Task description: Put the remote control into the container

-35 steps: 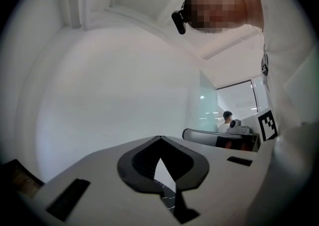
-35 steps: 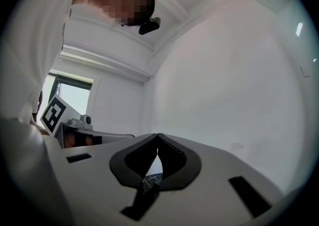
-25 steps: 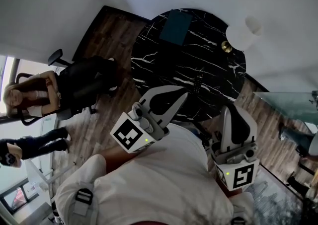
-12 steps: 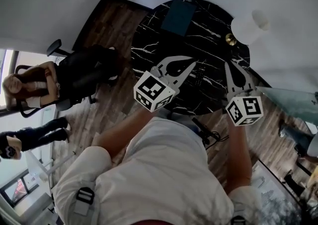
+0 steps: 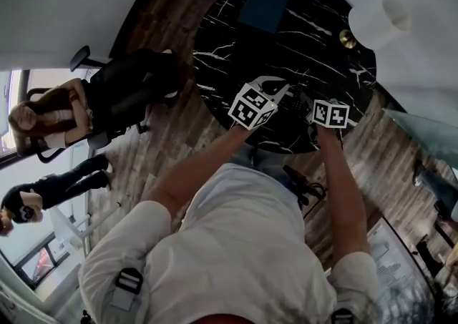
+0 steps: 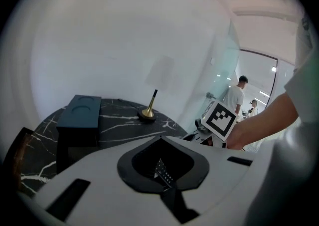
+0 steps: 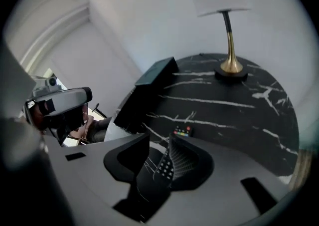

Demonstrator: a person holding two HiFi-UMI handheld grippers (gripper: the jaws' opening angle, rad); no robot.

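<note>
1. My right gripper [image 7: 157,144] is spread. Its two dark pads stand on either side of the remote control [image 7: 164,166], which lies flat on the black marble table [image 7: 224,115].
2. The remote rests close against the ribbed right-hand pad. A strip of marble shows between it and the other pad, so nothing is pinched yet.
3. The remote's far end, the one with the coloured buttons, pokes out past the jaw tips toward the middle of the table.
4. My left gripper [image 6: 160,140] has its tips pressed together. Through the hollow behind the tips I see a sliver of the keypad, but I cannot tell whether this gripper touches the remote.
5. In the head view both grippers hang over the near part of the table, close together with the remote between them. The near rim lies just behind their marker cubes.
6. The container [image 5: 265,2], a dark box, stands at the far side of the table near the rim, well apart from the remote. A broad stretch of marble runs between the two.
7. A lamp [image 5: 379,21] with a brass base stands at the far right rim, well to the right of the container.
8. Off the table's left edge, a seated person [image 5: 71,111] is on the wood floor [image 5: 164,22], near that side.
</note>
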